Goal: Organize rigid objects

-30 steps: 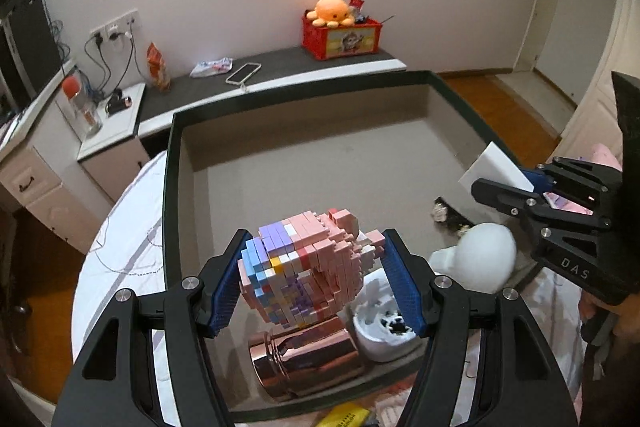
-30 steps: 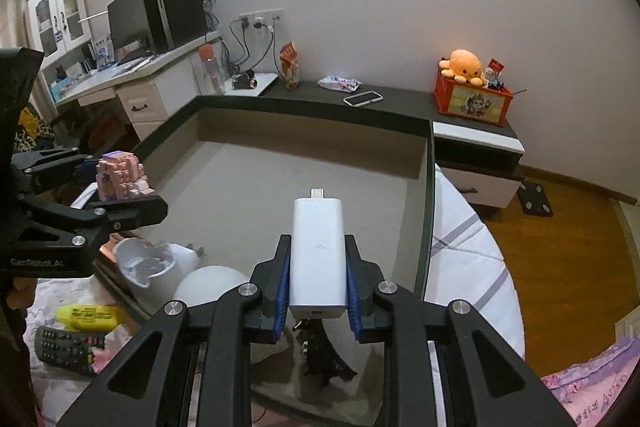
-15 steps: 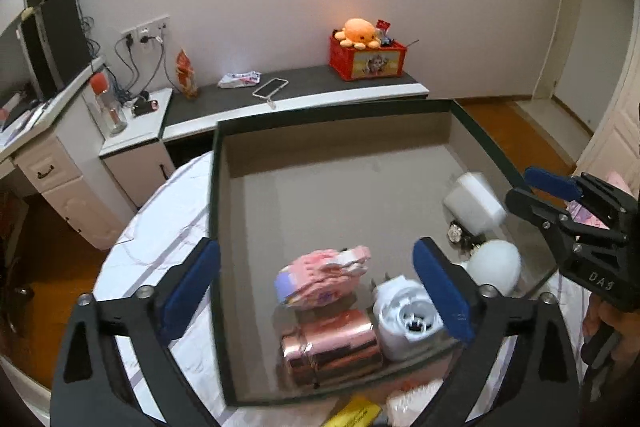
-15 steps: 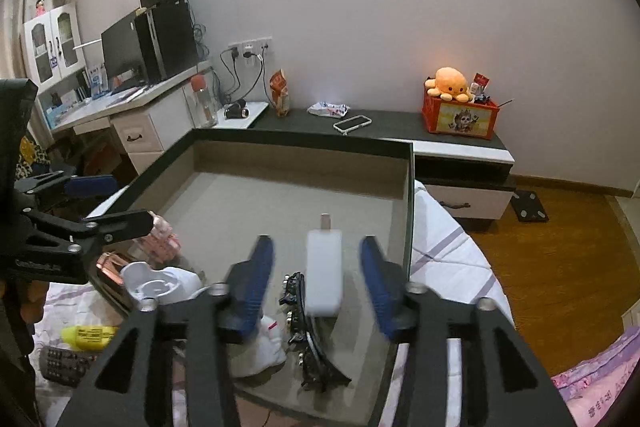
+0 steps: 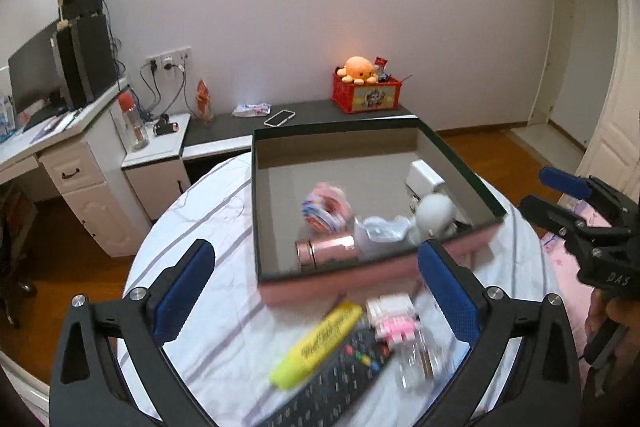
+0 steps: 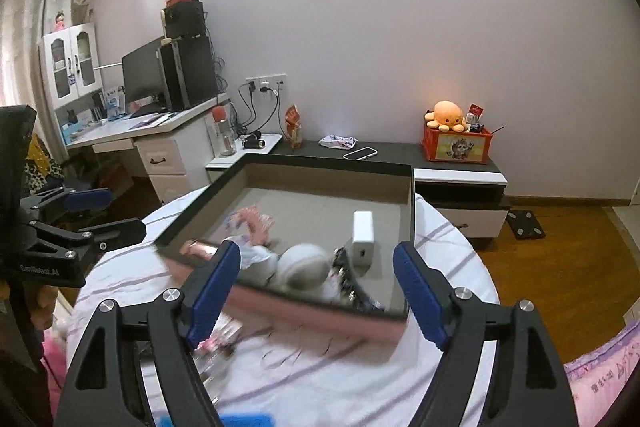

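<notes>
A pink box with a dark rim (image 5: 460, 163) (image 6: 320, 166) sits on the round table. In it lie the pink brick figure (image 5: 325, 207) (image 6: 252, 221), the white adapter (image 5: 424, 178) (image 6: 363, 230), a rose-gold cylinder (image 5: 326, 251), a white ball (image 5: 436, 209) (image 6: 304, 265) and a clear white piece (image 5: 380, 229). My left gripper (image 5: 316, 291) is open and empty, in front of the box. My right gripper (image 6: 318, 291) is open and empty, above the box's near edge. It also shows in the left wrist view (image 5: 576, 199).
On the striped tablecloth (image 5: 208, 227) before the box lie a yellow tube (image 5: 316, 345), a black remote (image 5: 332, 383), a small pink-white item (image 5: 394, 315) and a clear item (image 5: 424, 359). Behind stand a desk (image 5: 60, 155), a low dark shelf (image 6: 440, 163) and a red box with an orange plush (image 5: 366, 87).
Both grippers opened and let go: the brick figure and the white adapter now lie in the box. Both grippers pulled back and up from the box.
</notes>
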Tool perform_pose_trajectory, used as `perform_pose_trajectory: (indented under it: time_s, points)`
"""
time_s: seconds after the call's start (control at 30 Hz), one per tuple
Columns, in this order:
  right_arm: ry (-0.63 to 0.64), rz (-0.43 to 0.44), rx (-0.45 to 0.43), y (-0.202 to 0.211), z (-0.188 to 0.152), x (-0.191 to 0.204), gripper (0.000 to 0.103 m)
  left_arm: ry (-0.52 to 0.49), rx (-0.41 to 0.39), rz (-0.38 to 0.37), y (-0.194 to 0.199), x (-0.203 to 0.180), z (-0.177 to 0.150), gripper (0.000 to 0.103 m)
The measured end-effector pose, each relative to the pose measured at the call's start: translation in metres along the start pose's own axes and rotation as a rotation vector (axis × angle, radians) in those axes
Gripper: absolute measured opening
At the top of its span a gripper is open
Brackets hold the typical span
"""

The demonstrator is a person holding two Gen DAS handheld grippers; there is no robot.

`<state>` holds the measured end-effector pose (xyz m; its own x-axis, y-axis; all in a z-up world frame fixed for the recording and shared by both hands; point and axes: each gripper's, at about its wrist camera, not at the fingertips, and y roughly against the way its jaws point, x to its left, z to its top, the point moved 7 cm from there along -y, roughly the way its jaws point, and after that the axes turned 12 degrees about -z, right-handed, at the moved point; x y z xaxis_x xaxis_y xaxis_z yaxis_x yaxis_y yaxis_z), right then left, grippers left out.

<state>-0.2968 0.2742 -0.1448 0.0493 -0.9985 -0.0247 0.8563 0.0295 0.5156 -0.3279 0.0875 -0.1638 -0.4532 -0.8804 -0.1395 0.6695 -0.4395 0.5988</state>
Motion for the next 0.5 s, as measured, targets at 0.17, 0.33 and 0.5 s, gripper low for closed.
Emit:
perform_pose_trajectory:
  time_s: [0.17, 0.33, 0.5]
  points:
    - [-0.016, -0.028, -0.090, 0.047, -0.010, 0.003, 0.083, -0.014, -0.022, -0.006, 0.033, -0.010, -0.024, 0.103]
    - [-0.037, -0.019, -0.151, 0.081, -0.025, 0.008, 0.089, -0.029, -0.030, 0.016, 0.064, -0.016, -0.053, 0.103]
    - [-0.031, -0.020, -0.111, 0.095, -0.047, 0.016, 0.089, -0.022, -0.028, 0.021, 0.093, -0.014, -0.083, 0.103]
